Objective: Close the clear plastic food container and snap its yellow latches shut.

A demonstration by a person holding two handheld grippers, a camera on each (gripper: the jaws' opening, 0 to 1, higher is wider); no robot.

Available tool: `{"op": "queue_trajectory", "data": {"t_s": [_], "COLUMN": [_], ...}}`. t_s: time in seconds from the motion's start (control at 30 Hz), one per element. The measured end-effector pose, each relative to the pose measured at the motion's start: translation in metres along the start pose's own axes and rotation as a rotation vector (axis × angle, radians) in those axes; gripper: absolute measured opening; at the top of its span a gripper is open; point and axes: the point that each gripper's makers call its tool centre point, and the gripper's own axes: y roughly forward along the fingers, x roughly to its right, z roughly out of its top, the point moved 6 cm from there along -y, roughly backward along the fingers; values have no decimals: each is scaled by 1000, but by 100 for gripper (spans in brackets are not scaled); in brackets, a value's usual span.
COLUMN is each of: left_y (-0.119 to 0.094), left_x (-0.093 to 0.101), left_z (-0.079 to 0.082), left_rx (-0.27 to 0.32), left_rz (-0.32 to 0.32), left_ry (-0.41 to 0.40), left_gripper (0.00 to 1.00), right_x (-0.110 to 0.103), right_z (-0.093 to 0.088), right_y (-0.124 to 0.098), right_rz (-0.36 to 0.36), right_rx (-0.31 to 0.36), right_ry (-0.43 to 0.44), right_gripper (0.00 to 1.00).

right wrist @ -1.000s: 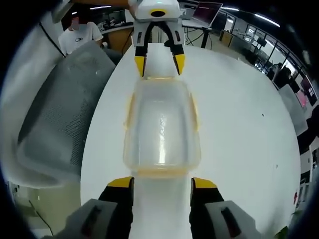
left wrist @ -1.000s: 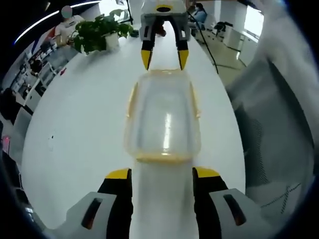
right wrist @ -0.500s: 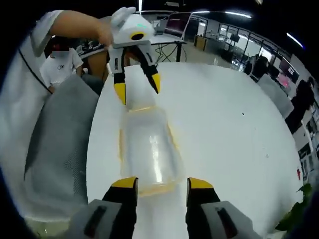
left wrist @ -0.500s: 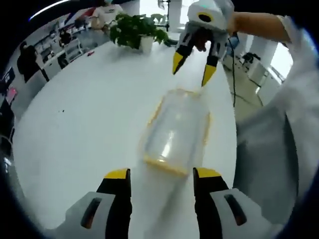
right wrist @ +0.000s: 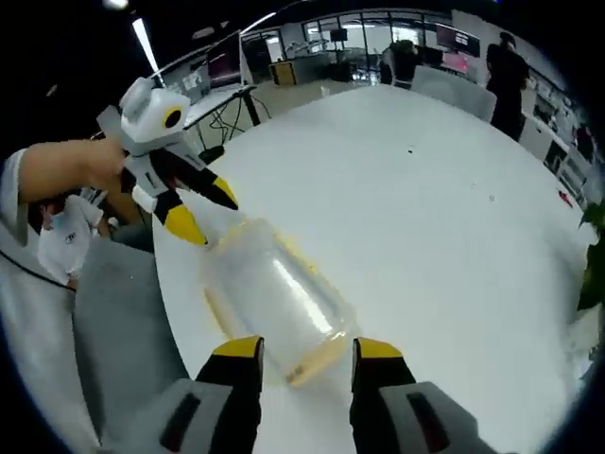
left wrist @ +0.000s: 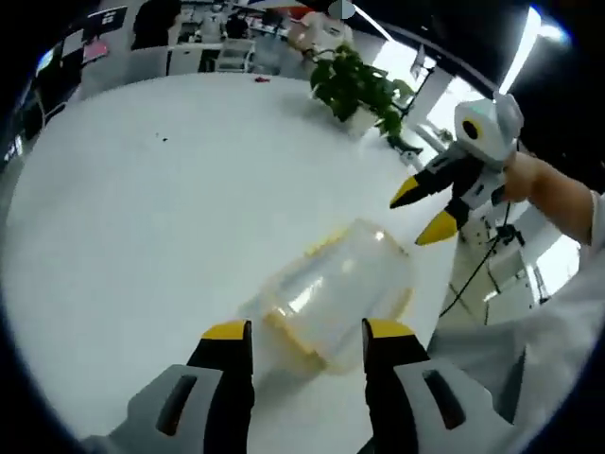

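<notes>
A clear plastic food container [left wrist: 336,288] with yellow latches lies on the white table [left wrist: 142,208], just ahead of my left gripper [left wrist: 307,331], whose jaws stand open around its near end without gripping it. In the left gripper view the right gripper [left wrist: 425,210] hovers open above the container's far end, held by a hand. In the right gripper view the same container [right wrist: 269,298] lies in front of my right gripper [right wrist: 307,348], also open, and the left gripper [right wrist: 198,210] hangs open over the far end.
A potted green plant [left wrist: 364,90] stands at the far side of the table. A grey mesh chair back [right wrist: 113,350] sits close to the table edge. People, desks and monitors fill the room behind. The person's white sleeve [left wrist: 553,350] is at the right.
Both grippers have swung sideways and lifted, so the container now lies diagonally in each view. The container itself stays on the table; both grippers remain open.
</notes>
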Motion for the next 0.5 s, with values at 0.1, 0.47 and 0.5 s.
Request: {"op": "queue_trajectory", "data": {"t_s": [0.1, 0.47, 0.5], "left_y": [3, 14, 15], "left_x": [1, 3, 3], "left_z": [-2, -11, -11], "left_rx": [5, -19, -23], "left_rz": [3, 6, 6], "left_ry": [-40, -116, -127], "left_gripper": [45, 44, 44], "right_x": [6, 0, 2], "right_z": [-3, -13, -13], "right_y": [3, 15, 16], "right_rz": [-37, -40, -48], "right_rx": [-4, -37, -34], "right_ry": [36, 109, 118], "right_gripper": [34, 34, 35]}}
